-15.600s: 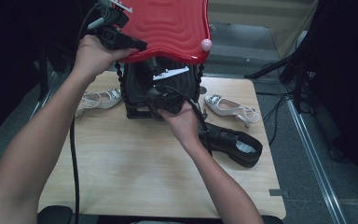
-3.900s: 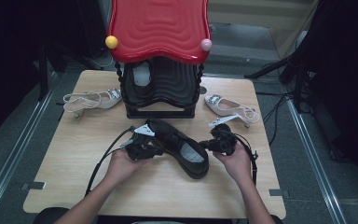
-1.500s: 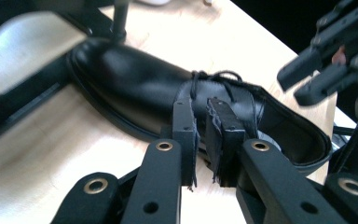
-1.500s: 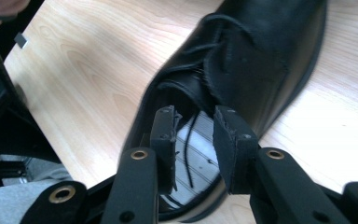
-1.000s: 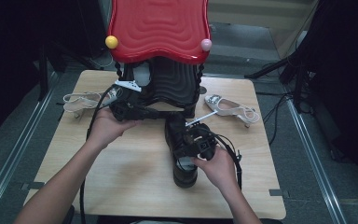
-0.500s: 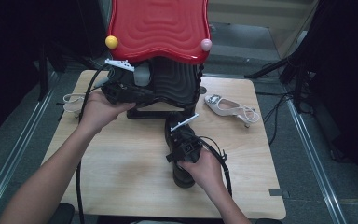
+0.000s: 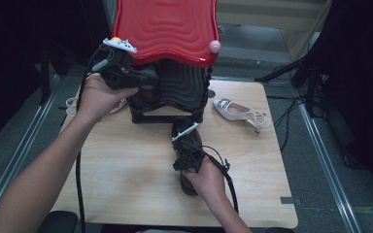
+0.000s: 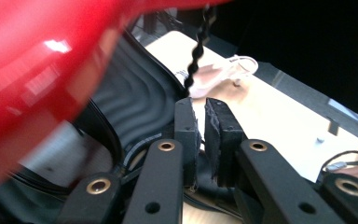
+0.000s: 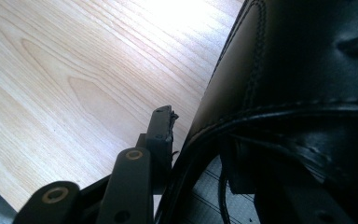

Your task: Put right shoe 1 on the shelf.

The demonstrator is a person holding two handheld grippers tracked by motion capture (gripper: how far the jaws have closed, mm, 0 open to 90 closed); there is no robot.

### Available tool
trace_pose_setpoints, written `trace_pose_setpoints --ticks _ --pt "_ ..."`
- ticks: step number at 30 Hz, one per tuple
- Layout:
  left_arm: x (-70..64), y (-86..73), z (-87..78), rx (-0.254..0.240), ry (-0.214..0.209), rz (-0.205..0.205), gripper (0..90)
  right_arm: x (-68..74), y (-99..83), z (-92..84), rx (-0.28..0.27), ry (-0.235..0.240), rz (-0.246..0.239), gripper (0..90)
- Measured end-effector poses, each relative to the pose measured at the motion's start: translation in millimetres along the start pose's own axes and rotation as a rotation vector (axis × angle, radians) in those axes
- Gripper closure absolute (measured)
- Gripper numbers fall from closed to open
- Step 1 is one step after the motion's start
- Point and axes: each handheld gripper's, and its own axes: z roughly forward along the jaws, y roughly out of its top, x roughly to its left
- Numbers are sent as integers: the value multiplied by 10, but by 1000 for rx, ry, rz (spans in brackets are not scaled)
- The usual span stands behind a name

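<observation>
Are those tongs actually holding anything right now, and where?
Yes. The right tongs grip the black shoe by the rim of its opening, one jaw inside. The left tongs, up by the rack, look nearly shut with nothing between them.

Red top [image 8: 37,70] is a blur, cut off at the left gripper view's edges. Left gripper [image 7: 148,80] tips hidden under it in high view. Black shoe [image 9: 298,93] runs off the right gripper view's edges; right gripper [image 9: 200,144] inner jaw mostly hidden inside it. Left pale shoe [image 7: 71,103] mostly behind the hand [image 7: 96,97].
</observation>
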Motion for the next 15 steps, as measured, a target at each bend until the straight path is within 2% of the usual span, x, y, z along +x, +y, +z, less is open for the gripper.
trace_pose_setpoints --ticks 2,4,6,10,12,13,15 --pt "9 74 -23 1 14 11 850 -36 -5 -4 -1 12 -5 734" --pt "18 132 -31 2 8 18 852 -52 -11 -6 -8 19 -21 755" --pt "17 183 -39 0 16 32 865 -60 -24 -23 -5 12 -35 778" --pt "38 271 -48 -1 18 29 899 -114 -55 -73 -8 12 -19 827" --pt "48 310 -49 -2 27 25 900 -186 -74 -108 -16 45 -11 835" --pt "53 324 -46 -7 26 22 900 -227 -85 -140 -20 64 9 837" --pt "64 362 -52 -12 28 21 900 -281 -101 -177 -24 85 4 843"
